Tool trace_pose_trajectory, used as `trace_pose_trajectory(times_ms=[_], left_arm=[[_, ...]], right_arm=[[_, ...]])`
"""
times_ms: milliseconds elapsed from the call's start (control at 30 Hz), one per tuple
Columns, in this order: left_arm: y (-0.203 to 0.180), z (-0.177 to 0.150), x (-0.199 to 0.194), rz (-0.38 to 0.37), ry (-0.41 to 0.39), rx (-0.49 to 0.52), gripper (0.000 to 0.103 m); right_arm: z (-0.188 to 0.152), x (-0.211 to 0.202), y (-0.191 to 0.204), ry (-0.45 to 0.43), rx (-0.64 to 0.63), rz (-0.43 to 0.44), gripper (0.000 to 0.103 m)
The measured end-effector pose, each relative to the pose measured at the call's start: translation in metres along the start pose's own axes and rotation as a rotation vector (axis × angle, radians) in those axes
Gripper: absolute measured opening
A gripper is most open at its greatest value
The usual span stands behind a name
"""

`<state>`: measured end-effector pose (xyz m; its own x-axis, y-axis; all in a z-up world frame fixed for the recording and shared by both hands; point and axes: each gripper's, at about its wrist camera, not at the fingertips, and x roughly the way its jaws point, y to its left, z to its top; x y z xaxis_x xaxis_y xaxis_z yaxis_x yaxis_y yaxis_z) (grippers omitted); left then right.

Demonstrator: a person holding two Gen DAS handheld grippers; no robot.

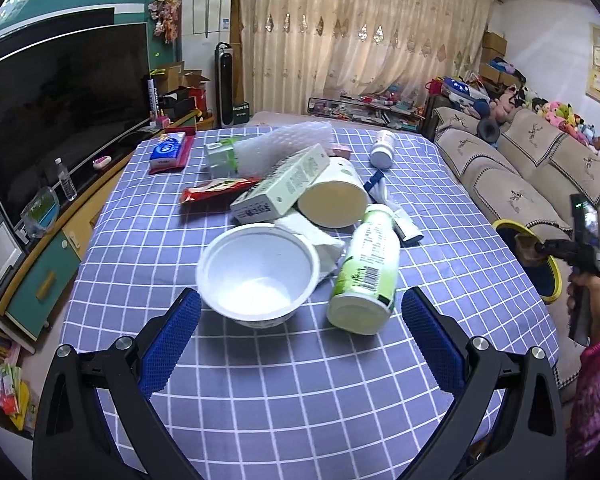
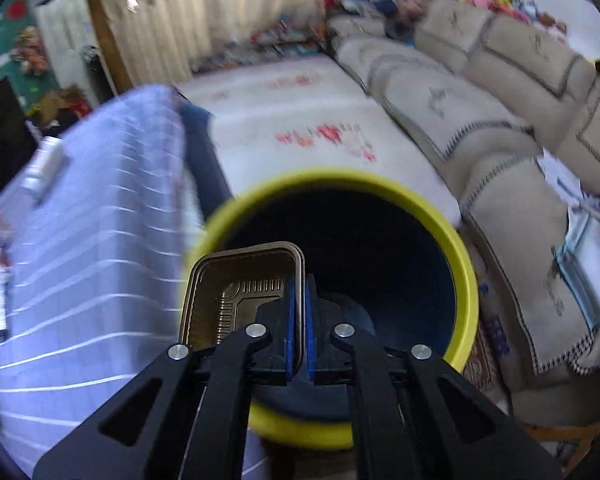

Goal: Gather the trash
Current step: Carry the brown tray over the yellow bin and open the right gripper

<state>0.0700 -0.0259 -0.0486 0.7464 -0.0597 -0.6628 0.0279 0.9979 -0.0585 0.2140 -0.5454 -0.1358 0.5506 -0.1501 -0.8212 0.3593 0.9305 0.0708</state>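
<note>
Checked blue cloth covered the table (image 1: 300,400), with a white bowl (image 1: 258,276), bottle (image 1: 366,276), carton (image 1: 284,188) and wrappers uncollected between the left gripper's (image 1: 300,336) spread, empty jaws. Beside it, the right gripper (image 2: 299,320) pinched 1 golden tray's (image 2: 236,296) rim over the yellow-rimmed bin (image 2: 466,276); its bottom was too dark to see.

In the left wrist view a bowl (image 1: 258,276) sits low at centre on the table (image 1: 260,380), a bottle (image 1: 366,272) lying just right of it. Behind them, toward the frame's middle, a carton (image 1: 282,188) leans against a cup (image 1: 334,196) on its side, a snack packet (image 1: 216,192) to their left. A tissue pack (image 1: 167,153) lies upper left, a small jar (image 1: 382,148) upper right. The bin (image 1: 550,280) stands off the table's right edge. In the right wrist view a tray (image 2: 236,300) sits lower centre over the bin's rim (image 2: 466,280), the table at left
</note>
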Motion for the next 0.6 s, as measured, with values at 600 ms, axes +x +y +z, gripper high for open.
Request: trace_pose_trajectory(times_ms=[600], left_arm=[[-0.021,0.005,0.032,-0.031,0.06,0.029,0.099]], right_arm=[[-0.003,0.084,-0.026,0.155,0.007,-0.076,0.018]])
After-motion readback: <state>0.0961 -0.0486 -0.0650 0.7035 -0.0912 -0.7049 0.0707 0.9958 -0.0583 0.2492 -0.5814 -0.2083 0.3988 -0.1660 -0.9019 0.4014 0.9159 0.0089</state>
